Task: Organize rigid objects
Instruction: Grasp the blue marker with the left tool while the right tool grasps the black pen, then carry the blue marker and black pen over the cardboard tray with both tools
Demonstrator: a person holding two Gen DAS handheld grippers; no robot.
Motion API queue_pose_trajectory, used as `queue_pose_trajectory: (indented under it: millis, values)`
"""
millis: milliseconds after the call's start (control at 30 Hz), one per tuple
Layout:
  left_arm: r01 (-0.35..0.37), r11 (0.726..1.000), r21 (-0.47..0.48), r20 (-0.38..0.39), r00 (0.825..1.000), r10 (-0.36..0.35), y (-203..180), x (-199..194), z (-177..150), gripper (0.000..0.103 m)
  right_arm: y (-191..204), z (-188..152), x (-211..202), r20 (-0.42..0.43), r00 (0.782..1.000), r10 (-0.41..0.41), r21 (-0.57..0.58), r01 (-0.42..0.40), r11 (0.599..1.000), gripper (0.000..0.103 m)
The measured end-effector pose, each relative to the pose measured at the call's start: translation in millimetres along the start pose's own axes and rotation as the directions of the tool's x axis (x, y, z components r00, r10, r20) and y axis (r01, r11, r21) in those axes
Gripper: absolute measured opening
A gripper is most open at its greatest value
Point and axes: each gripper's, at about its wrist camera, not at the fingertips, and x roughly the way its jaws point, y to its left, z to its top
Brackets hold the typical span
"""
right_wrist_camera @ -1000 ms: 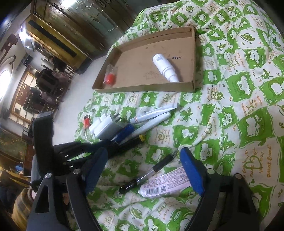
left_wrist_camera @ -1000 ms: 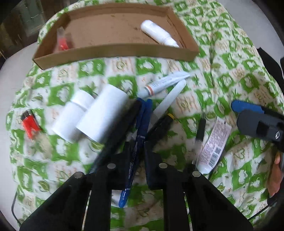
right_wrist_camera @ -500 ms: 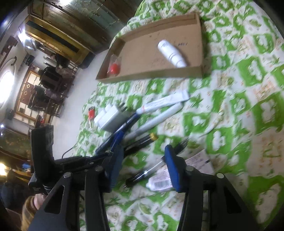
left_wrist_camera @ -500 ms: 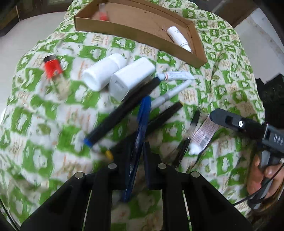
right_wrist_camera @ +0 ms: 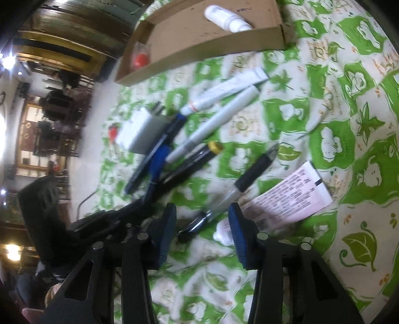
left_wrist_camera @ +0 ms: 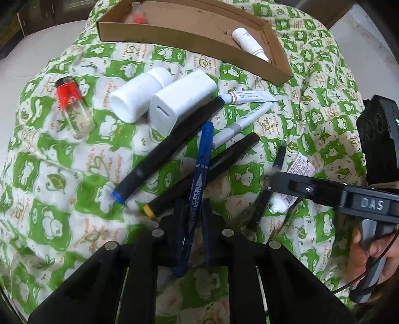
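On the green-and-white cloth lies a heap of pens and tubes. My left gripper (left_wrist_camera: 193, 206) is shut on a blue pen (left_wrist_camera: 202, 159), which sticks out past its fingers over two black markers (left_wrist_camera: 169, 149). My right gripper (right_wrist_camera: 202, 211) hangs low over a black-and-clear gel pen (right_wrist_camera: 249, 174). Its jaws are closing, the pen's rear end lies between the blue pads (right_wrist_camera: 237, 231), and they do not touch it. A pink-white tube (right_wrist_camera: 286, 197) lies just right of that pen. The cardboard tray (left_wrist_camera: 174, 35) at the back holds a white bottle (left_wrist_camera: 249, 42) and a small red-capped item (left_wrist_camera: 138, 17).
A white bottle (left_wrist_camera: 139, 97), a white charger (left_wrist_camera: 182, 99) and a red lighter (left_wrist_camera: 72, 104) lie left of the pens. A white pen (left_wrist_camera: 239, 127) and an ointment tube (left_wrist_camera: 247, 97) lie nearer the tray. A hand (left_wrist_camera: 361, 249) holds the right gripper's handle.
The right gripper has come down over the gel pen and its jaws have narrowed a lot. The left gripper, still holding the blue pen, has shifted sideways and rolled a little.
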Motion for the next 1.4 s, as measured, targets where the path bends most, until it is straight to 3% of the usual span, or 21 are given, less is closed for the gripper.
queue_pose_trajectory:
  millis: [200,333,433,633,933,1400]
  values:
    - [0.006,1.0,-0.014,0.016,1.0,-0.006,-7.9,9.9,9.7,0.01,-9.4,15.5,22.6,-0.001,1.0,-0.026,0.045,0.026,0.999,0.023]
    - [0.037,0.999,-0.014,0.057,0.998,-0.036,-7.6,-0.4,5.9,0.007,0.5,15.9,8.3,0.071,0.997,-0.017,-0.019,0.018,1.0,0.015]
    - [0.039,0.999,-0.013,0.055,0.998,-0.039,-6.3,-2.8,2.1,0.007,11.6,18.4,-7.8,0.129,0.99,-0.05,-0.097,0.062,0.993,0.011]
    - [0.013,1.0,-0.013,0.021,1.0,-0.013,-8.8,7.6,9.0,0.007,36.1,24.9,-3.6,0.146,0.976,-0.16,-0.241,0.192,0.952,0.01]
    - [0.056,0.998,-0.036,0.03,0.998,-0.055,-20.9,24.4,21.6,0.007,30.3,25.7,16.5,0.086,0.987,-0.133,-0.209,0.149,0.967,0.011]
    - [0.073,0.997,-0.039,0.077,0.995,-0.069,-14.3,13.3,14.9,0.007,39.3,16.6,9.9,0.127,0.982,-0.14,-0.256,0.169,0.952,0.01]
